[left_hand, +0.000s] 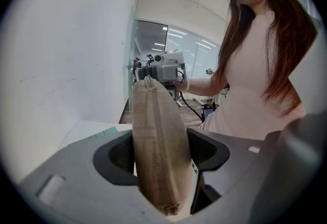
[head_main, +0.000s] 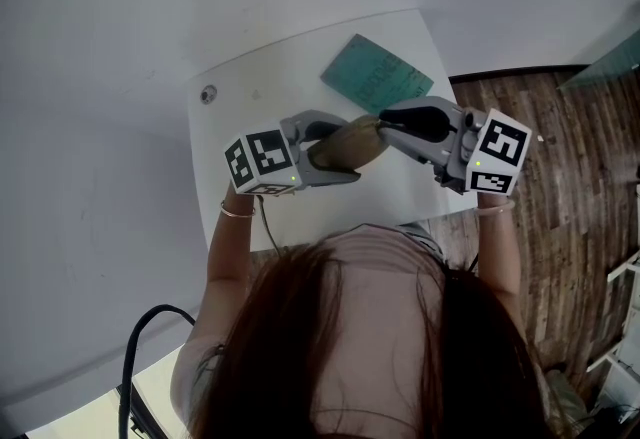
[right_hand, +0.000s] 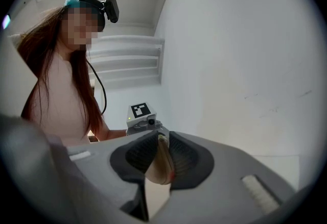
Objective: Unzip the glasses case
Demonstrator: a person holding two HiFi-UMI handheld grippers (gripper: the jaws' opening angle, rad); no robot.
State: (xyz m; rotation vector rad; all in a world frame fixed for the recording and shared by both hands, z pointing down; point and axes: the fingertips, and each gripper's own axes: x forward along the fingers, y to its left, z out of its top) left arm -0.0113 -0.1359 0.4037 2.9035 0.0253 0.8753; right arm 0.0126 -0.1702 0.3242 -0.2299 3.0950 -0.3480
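Head view: the glasses case is up in the air over the white table, between the two tools. A teal card lies flat on the far side of the table, well apart from it. The left gripper holds the case's left part. The right gripper comes onto its right end.

Left gripper view: jaws clamped across the case body. The zip seam faces the camera and runs away toward the other tool.

Right gripper view: jaws pinched together on a thin tan end of the case. Probably the zip tab, can't confirm.

To do it well: hold the left clamp rigid and draw the right tool along the seam line, not off it. If the pinch is on fabric, re-grip.

Pose: the tools point at each other, both forearms bent in front of the chest.
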